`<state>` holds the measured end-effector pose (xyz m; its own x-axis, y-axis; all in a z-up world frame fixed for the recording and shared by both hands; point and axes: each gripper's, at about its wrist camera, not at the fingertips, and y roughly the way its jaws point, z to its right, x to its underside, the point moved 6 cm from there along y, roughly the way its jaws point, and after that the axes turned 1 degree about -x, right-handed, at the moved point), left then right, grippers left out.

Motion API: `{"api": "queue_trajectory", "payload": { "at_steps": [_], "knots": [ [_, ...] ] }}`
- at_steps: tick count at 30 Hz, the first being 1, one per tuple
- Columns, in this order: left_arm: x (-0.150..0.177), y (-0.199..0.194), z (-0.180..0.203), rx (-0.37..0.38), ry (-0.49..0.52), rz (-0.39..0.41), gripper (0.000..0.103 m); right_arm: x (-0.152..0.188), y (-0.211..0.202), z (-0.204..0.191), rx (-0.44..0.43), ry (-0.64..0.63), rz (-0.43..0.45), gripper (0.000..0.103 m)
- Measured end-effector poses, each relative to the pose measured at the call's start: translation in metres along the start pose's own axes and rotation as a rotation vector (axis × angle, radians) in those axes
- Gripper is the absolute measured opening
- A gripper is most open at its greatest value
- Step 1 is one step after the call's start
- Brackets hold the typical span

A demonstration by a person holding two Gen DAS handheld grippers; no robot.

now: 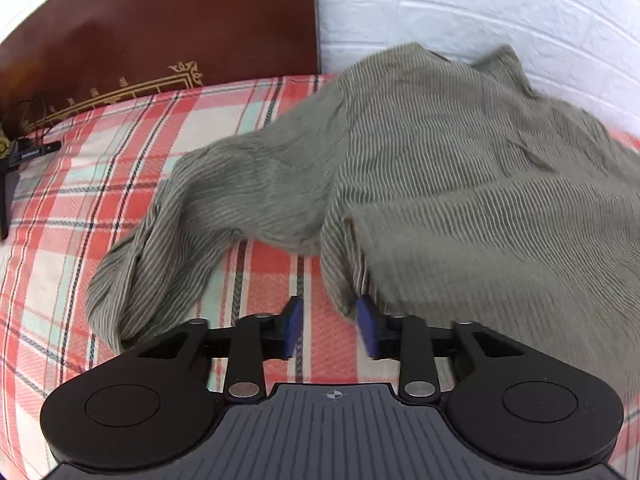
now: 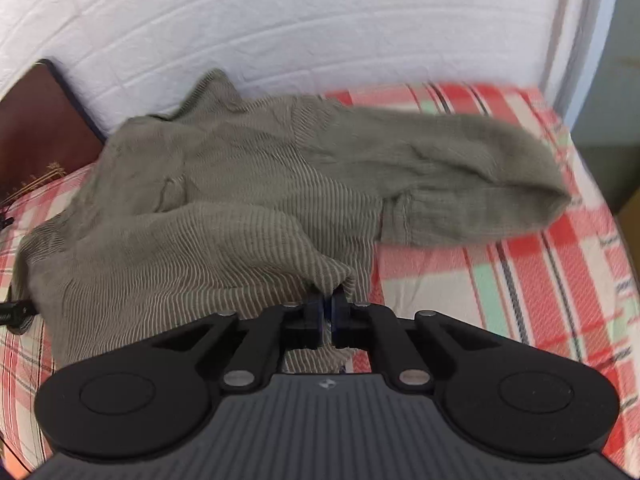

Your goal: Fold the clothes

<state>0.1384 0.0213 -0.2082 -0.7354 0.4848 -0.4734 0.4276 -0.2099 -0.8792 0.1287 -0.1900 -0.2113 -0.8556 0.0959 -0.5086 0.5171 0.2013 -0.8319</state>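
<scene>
An olive, finely striped long-sleeved garment lies spread and rumpled on a red plaid bed sheet. One sleeve trails toward the near left. My left gripper hangs open just above the sheet at the garment's near hem. Nothing sits between its blue pads, and the hem's corner brushes the right pad's tip. In the right wrist view the garment has its other sleeve folded back to the right. My right gripper stands nearly closed, pinching a bunched fold of the hem, and cloth shows behind the fingers.
A dark brown headboard with gold trim stands at the far left. A white brick-patterned wall runs behind the bed. A black device with cables sits at the sheet's left edge. Bare plaid sheet lies to the right of the garment.
</scene>
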Motion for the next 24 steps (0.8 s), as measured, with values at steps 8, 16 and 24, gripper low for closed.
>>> {"api": "queue_trajectory", "payload": {
  "at_steps": [8,16,24],
  "knots": [
    [0.050,-0.047,0.014,-0.013,0.287,0.048,0.068,0.033,-0.050,0.012,-0.028,-0.031,0.044,0.057],
    [0.079,-0.023,0.074,-0.067,0.471,0.081,0.070,0.081,-0.001,-0.007,-0.003,-0.152,-0.095,0.058],
    [0.063,0.003,0.081,-0.070,0.356,0.061,0.070,0.081,0.034,-0.016,-0.007,-0.148,-0.110,0.062]
  ]
}}
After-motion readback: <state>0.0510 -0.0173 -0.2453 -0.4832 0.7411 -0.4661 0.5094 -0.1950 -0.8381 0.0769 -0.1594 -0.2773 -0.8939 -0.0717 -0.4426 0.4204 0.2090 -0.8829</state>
